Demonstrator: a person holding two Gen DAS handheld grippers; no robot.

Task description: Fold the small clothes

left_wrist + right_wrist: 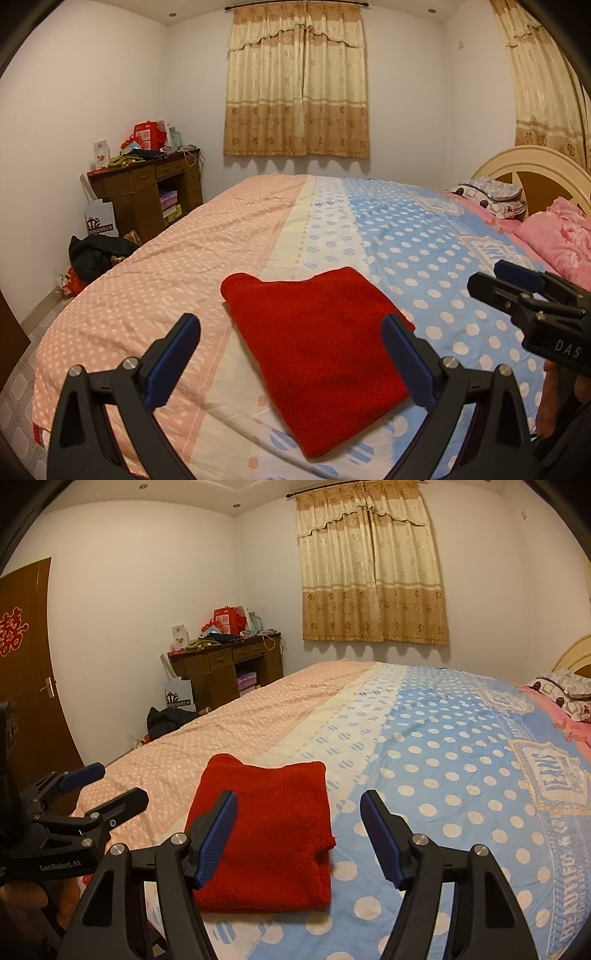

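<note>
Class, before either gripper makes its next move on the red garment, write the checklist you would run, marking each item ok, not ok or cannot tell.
1. Left gripper jaws open, nothing between the pads: ok.
2. Right gripper jaws open, holding nothing: ok.
3. Red garment lies flat on the bedspread, folded into a compact shape: ok.
4. Bedspread around the garment free of other clothes: ok.
5. The two grippers apart, not touching each other: ok.
6. Folded layers underneath lie even: cannot tell, hidden by the top layer.
</note>
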